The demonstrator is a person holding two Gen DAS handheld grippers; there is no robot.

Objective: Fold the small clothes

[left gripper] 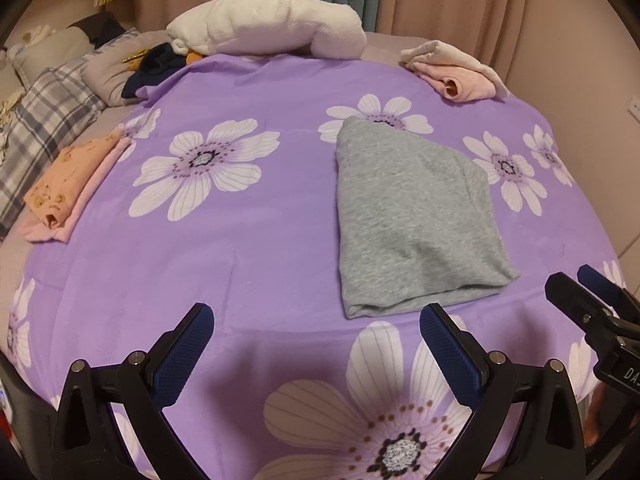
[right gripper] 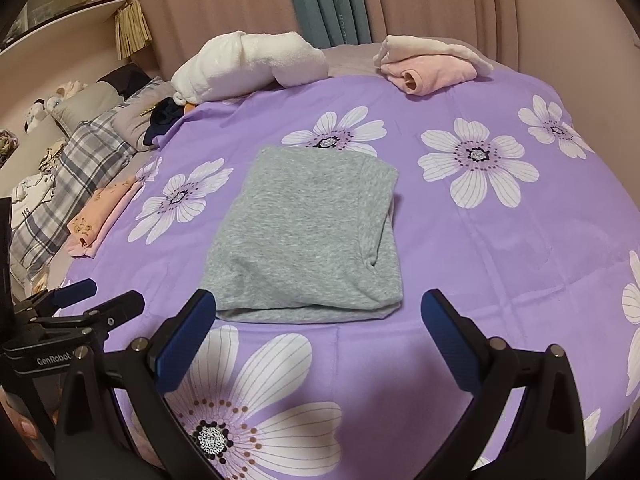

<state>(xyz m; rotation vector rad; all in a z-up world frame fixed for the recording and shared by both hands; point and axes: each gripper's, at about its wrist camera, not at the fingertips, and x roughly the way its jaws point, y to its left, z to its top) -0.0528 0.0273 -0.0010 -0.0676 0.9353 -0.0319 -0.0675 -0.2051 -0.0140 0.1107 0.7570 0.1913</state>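
Observation:
A grey garment (left gripper: 408, 216) lies folded into a rough rectangle on the purple flowered bedspread (left gripper: 248, 248); it also shows in the right wrist view (right gripper: 308, 236). My left gripper (left gripper: 316, 316) is open and empty, just short of the garment's near left corner. My right gripper (right gripper: 320, 300) is open and empty, its jaws standing either side of the garment's near edge. The right gripper also shows at the right edge of the left wrist view (left gripper: 588, 288). The left gripper shows at the left of the right wrist view (right gripper: 104, 292).
A folded orange and pink garment (left gripper: 68, 184) lies at the bedspread's left edge. Folded pink and white clothes (left gripper: 452, 68) lie at the far right. A rolled white blanket (left gripper: 268, 24) and dark clothes (left gripper: 156, 64) lie at the back. Plaid bedding (left gripper: 44, 128) is left; curtains are behind.

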